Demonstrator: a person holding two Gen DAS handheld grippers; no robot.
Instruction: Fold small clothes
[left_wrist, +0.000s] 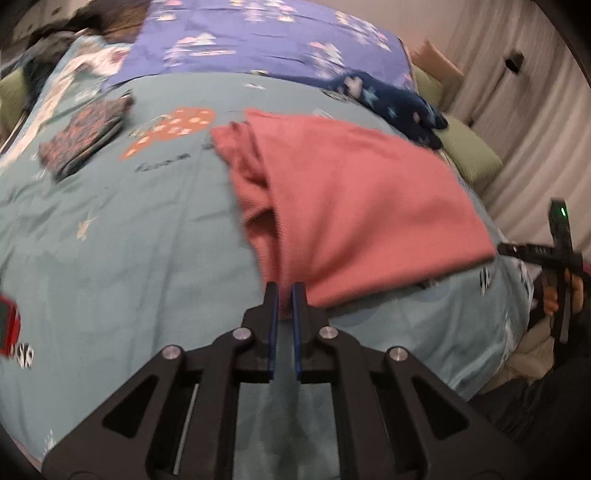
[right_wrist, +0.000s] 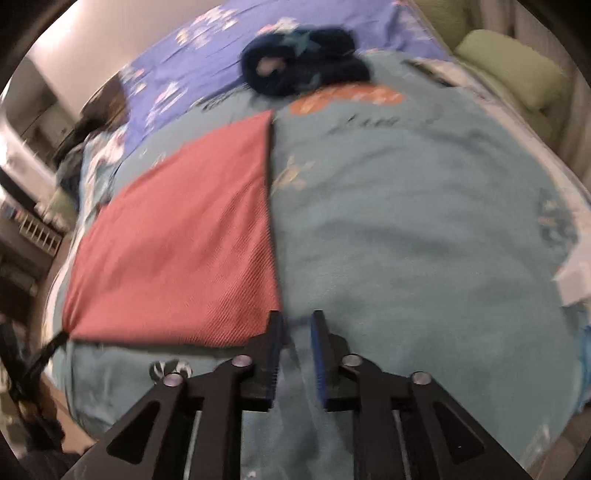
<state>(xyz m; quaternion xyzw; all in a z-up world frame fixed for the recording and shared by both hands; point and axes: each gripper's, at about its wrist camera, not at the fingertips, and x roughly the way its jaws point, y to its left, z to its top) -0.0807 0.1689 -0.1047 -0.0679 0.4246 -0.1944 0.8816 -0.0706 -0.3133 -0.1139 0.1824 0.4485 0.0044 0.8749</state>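
Note:
A pink knitted garment (left_wrist: 354, 199) lies folded flat on the teal bedspread (left_wrist: 129, 240), with a bunched part along its left side. My left gripper (left_wrist: 286, 286) is at its near corner with the jaws nearly closed; cloth shows between the tips. In the right wrist view the same pink garment (right_wrist: 184, 243) lies left of my right gripper (right_wrist: 297, 315), whose jaws stand a little apart with nothing between them, just off the garment's near right corner. The left gripper (right_wrist: 55, 341) shows pinching the garment's near left corner there.
A folded dark patterned garment (left_wrist: 85, 142) lies at the left of the bed. A crumpled navy star-print garment (left_wrist: 399, 103) lies at the far side, near a purple sheet (left_wrist: 258, 37). Green pillows (left_wrist: 469, 151) and curtains stand at the right.

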